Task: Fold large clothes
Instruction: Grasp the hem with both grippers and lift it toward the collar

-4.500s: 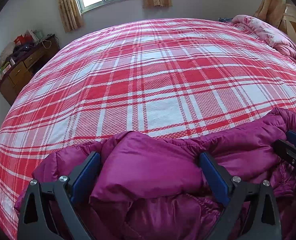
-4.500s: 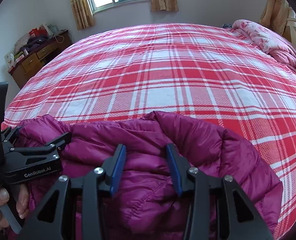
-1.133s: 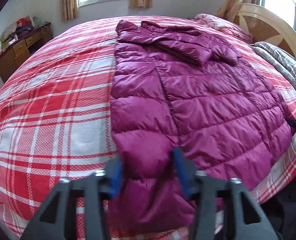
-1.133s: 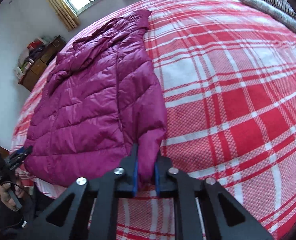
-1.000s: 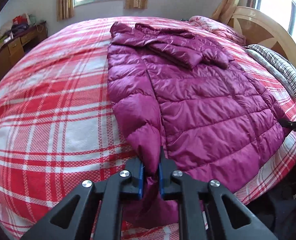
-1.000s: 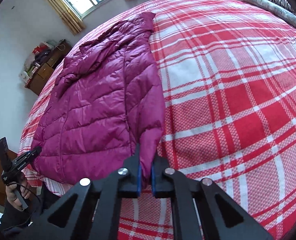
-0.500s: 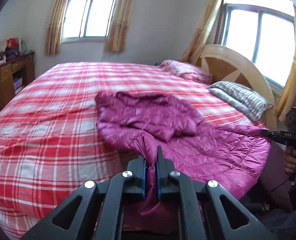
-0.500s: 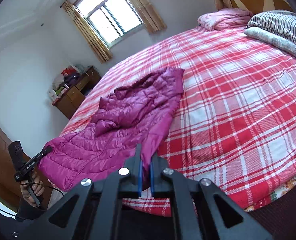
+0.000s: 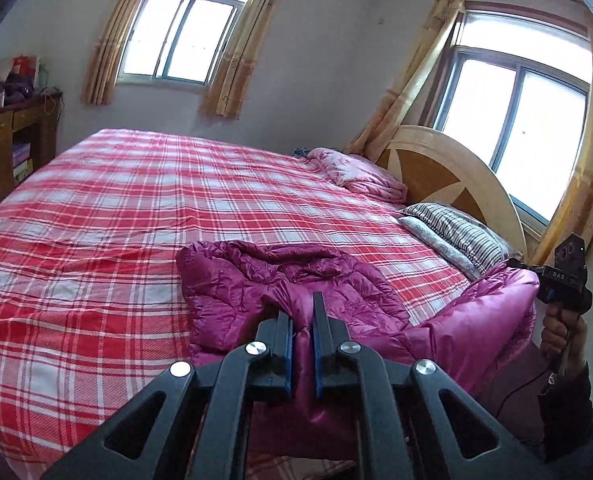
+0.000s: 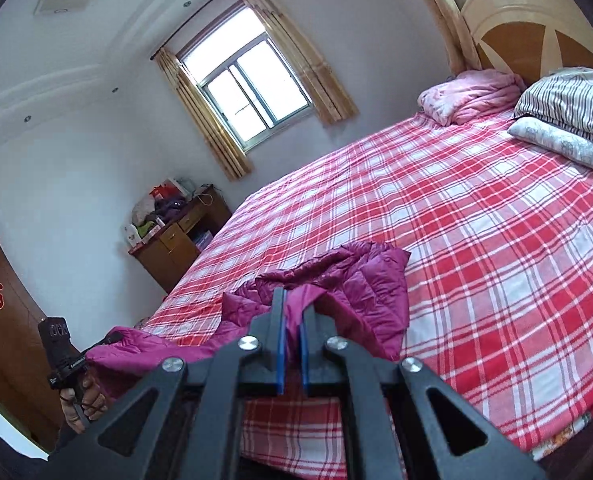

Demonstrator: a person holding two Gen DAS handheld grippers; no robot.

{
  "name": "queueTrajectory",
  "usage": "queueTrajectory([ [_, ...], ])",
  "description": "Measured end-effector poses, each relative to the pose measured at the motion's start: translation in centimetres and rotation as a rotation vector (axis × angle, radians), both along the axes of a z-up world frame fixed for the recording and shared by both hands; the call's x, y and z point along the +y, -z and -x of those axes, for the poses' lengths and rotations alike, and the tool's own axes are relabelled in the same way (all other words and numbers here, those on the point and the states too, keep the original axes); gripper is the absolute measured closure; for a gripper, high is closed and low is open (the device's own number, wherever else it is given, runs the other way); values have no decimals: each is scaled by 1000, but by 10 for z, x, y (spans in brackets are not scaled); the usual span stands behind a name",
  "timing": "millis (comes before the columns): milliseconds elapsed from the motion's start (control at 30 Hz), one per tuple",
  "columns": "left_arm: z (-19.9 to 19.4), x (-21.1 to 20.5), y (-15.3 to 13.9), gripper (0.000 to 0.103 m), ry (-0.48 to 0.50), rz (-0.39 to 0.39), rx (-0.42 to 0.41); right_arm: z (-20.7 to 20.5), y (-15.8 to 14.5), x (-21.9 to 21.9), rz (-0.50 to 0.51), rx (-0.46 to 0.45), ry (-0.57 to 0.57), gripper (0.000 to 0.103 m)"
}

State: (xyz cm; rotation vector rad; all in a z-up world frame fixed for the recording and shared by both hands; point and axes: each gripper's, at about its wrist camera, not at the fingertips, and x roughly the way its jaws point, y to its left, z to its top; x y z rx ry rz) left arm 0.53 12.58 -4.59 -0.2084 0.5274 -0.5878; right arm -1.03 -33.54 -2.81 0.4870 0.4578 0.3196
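Pinching the magenta puffer coat (image 9: pixel 232 292) between both hand-held grippers, left (image 9: pixel 301 320) and right (image 10: pixel 292 312), above the plaid bed (image 9: pixel 96 200)

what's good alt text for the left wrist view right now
The left gripper is shut on the hem of a magenta puffer coat lifted off a red plaid bed; the right gripper holds the hem's other end.

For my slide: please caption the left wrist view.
Left tongs shut on a purple jacket lifted off the plaid bed.
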Motion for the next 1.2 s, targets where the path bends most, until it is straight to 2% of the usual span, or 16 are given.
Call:
queueTrajectory([
  [233,-94,-9,38,96,-57,-30,106,-95,28,7,12,101,38,96],
  [367,-134,-19,55,96,-73,-55,138,-141,52,-1,-6,164,74,96],
  [533,-182,-30,71,96,-91,-47,203,-193,76,-10,-11,237,119,96],
  [633,-207,-34,80,92,-118,-53,248,-220,89,-14,0,273,147,96],
  [667,-215,-32,83,91,-124,-39,276,-226,92,-16,8,281,160,96],
  [767,-226,-9,90,88,-124,105,365,-239,104,-22,-10,317,158,96],
  [833,-217,5,84,88,-148,148,331,-246,111,-20,15,334,154,96],
  [900,-210,13,71,83,-246,69,261,-252,117,-18,39,354,150,96],
  [967,-193,13,54,68,-342,-16,160,-259,121,-16,48,369,145,96],
  [1000,-187,10,49,52,-354,-25,117,-263,122,-14,58,373,145,96],
  [1033,-176,1,41,33,-351,-31,62,-266,123,-12,71,375,144,96],
  [1100,-162,-25,32,20,-309,-61,-23,-272,122,-6,97,372,143,96],
  [1200,-153,-90,34,19,-217,-218,-105,-279,120,0,122,364,150,96],
])
